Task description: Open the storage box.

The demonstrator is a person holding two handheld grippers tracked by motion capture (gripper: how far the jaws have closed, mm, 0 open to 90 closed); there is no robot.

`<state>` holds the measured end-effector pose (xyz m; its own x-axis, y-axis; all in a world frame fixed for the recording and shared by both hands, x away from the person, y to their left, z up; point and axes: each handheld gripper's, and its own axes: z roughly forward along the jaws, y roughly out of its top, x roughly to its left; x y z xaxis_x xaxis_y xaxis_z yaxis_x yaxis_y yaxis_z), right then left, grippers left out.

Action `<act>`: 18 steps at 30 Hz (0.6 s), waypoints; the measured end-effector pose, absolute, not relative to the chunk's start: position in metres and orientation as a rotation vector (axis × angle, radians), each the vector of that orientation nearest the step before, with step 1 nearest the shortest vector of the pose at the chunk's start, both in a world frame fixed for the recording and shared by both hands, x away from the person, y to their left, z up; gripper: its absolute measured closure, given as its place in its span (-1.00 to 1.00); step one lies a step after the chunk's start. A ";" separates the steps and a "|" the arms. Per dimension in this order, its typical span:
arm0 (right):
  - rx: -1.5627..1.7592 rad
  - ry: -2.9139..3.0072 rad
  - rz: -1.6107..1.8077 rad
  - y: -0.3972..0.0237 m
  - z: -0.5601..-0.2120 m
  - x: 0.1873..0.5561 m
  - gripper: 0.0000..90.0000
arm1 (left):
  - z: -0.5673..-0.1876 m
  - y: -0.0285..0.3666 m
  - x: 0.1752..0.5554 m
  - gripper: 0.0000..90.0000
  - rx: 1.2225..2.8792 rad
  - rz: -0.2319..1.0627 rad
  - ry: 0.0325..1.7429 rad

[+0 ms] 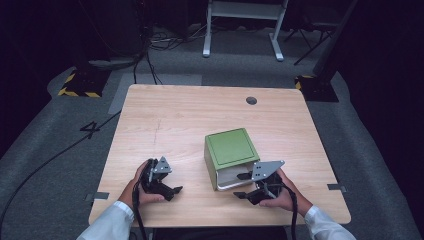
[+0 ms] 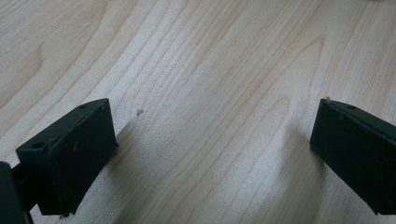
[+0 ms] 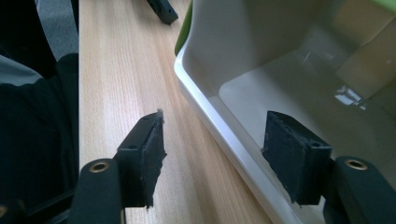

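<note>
A green box (image 1: 231, 146) with a white inside lies on its side on the wooden table (image 1: 175, 120), its open mouth towards the person. My right gripper (image 1: 241, 185) is open at that mouth. In the right gripper view, the gripper (image 3: 215, 123) straddles the box's white lower rim (image 3: 205, 109): one jaw is inside the box (image 3: 261, 46), the other is outside over the wood. My left gripper (image 1: 172, 182) is held at the table's near left, apart from the box. It is open (image 2: 212, 116) over bare wood with nothing between its jaws.
A dark round grommet (image 1: 251, 100) sits near the table's far edge. Beyond the table are floor cables (image 1: 150, 55), a white desk frame (image 1: 242, 25) and yellow-black striped bases (image 1: 80, 85). The person's white sleeves (image 1: 112, 222) enter from the bottom.
</note>
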<state>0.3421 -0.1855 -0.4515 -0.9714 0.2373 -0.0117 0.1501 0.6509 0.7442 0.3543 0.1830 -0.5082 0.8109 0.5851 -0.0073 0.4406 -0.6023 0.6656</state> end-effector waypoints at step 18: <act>0.329 2.789 1.205 -0.196 -0.459 0.352 0.27 | -0.508 0.183 0.354 -0.99 2.313 0.277 0.750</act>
<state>0.3515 -0.1965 -0.4594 -0.9732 0.2299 0.0069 0.1627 0.6664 0.7276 0.3544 0.1831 -0.5081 0.8111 0.5849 -0.0065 0.4400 -0.6027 0.6657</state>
